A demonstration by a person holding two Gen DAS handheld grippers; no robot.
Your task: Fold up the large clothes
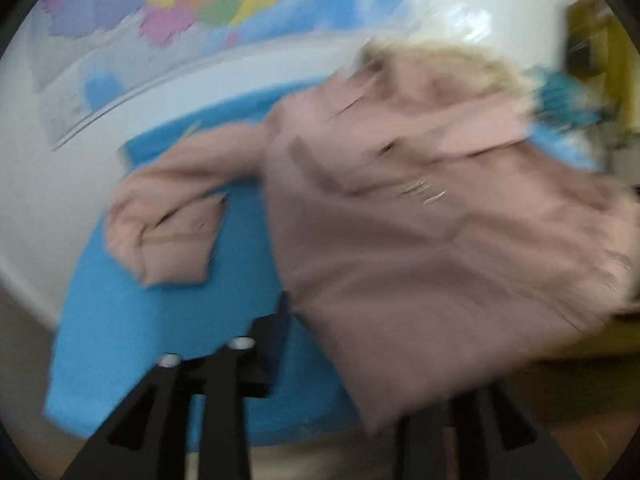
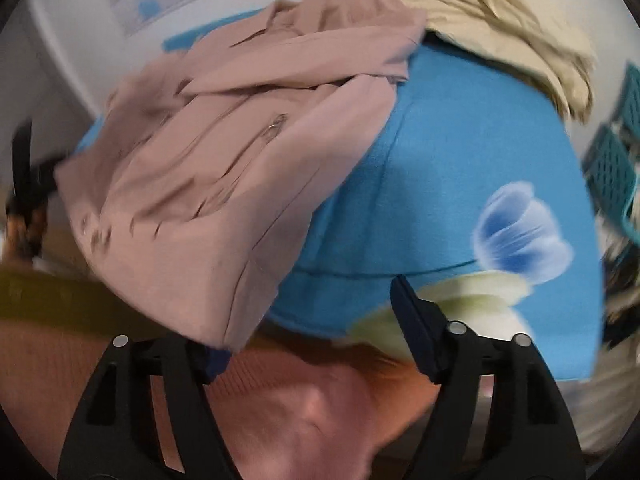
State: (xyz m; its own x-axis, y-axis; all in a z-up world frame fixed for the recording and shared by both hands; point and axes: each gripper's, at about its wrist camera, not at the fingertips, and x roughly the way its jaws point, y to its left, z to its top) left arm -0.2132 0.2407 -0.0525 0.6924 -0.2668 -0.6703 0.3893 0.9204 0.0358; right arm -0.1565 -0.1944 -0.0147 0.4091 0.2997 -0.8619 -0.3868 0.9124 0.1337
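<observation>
A dusty-pink jacket (image 1: 420, 240) lies crumpled on a table covered by a blue cloth (image 1: 160, 340), with one sleeve (image 1: 168, 232) folded out to the left. The picture is blurred. My left gripper (image 1: 352, 364) stands open at the near hem; its right finger is partly hidden under the fabric and nothing is pinched. In the right wrist view the same jacket (image 2: 224, 168) hangs over the table's near edge. My right gripper (image 2: 308, 328) is open beside the hem, which overlaps its left fingertip (image 2: 212, 356).
A beige garment (image 2: 500, 28) is heaped at the far side of the blue flower-print cloth (image 2: 460, 152). A teal basket (image 2: 612, 160) stands to the right. A coloured map (image 1: 180, 4) hangs on the wall behind. A person's orange clothing (image 2: 320, 408) fills the space below my right gripper.
</observation>
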